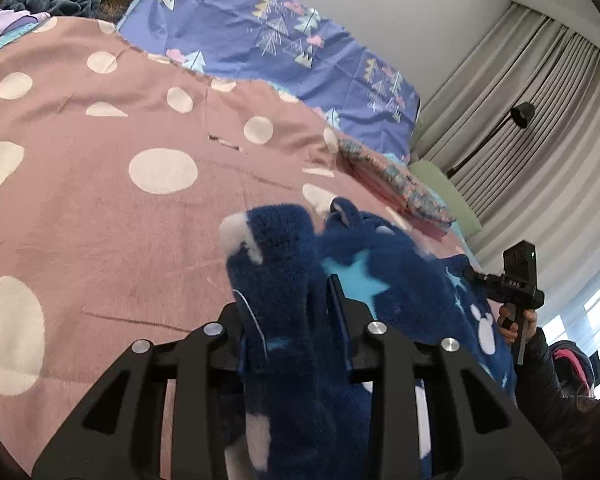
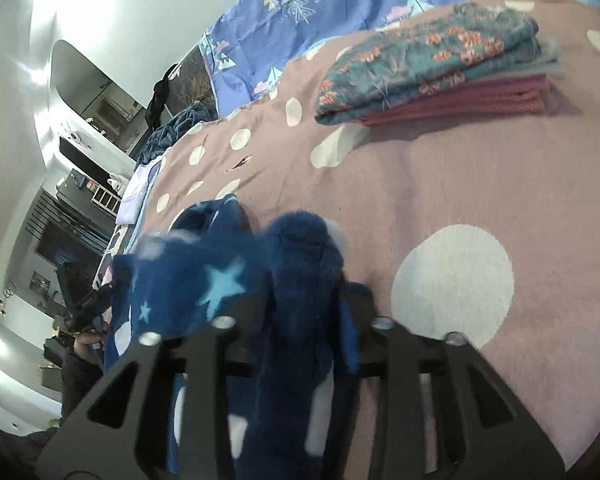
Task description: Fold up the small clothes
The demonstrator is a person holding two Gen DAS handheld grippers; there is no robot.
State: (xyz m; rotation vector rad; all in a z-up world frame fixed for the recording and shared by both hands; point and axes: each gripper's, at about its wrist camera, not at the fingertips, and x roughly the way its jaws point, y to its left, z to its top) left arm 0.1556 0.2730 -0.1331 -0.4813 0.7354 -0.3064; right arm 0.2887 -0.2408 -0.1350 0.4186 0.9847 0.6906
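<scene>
Fleece garment (image 1: 352,280), navy with pale blue stars and white spots, hangs bunched between my two grippers above the bed's near part. My left gripper (image 1: 288,300) has a thick fold of it pinched in its jaws; the plush stands up past the fingertips and more spills back over the black linkage toward the camera. My right gripper (image 2: 304,292) has another bunch of the same fleece (image 2: 220,280) clamped in its jaws, the fabric squeezed into a narrow ridge between them. Both jaws stand narrow, pressed onto the cloth.

From the left wrist view, I see the right gripper's body (image 1: 520,276) off at the garment's far side, with the person's hand (image 1: 516,320) around its handle and a dark sleeve (image 1: 540,368) behind.

The bed carries a pink blanket with white dots (image 1: 100,200), bare under and beyond the garment. Toward the far right of the bed lies a folded stack (image 2: 440,68): a teal floral piece on top, grey and red-striped pieces under it, well apart from the fleece. A blue sheet with tree prints (image 1: 268,36) lies along the bed's far edge. A dark teal blanket (image 2: 176,128) is heaped at the far left corner. Grey curtains (image 1: 520,100) and a black lamp (image 1: 520,116) stand past the bed's right side.
</scene>
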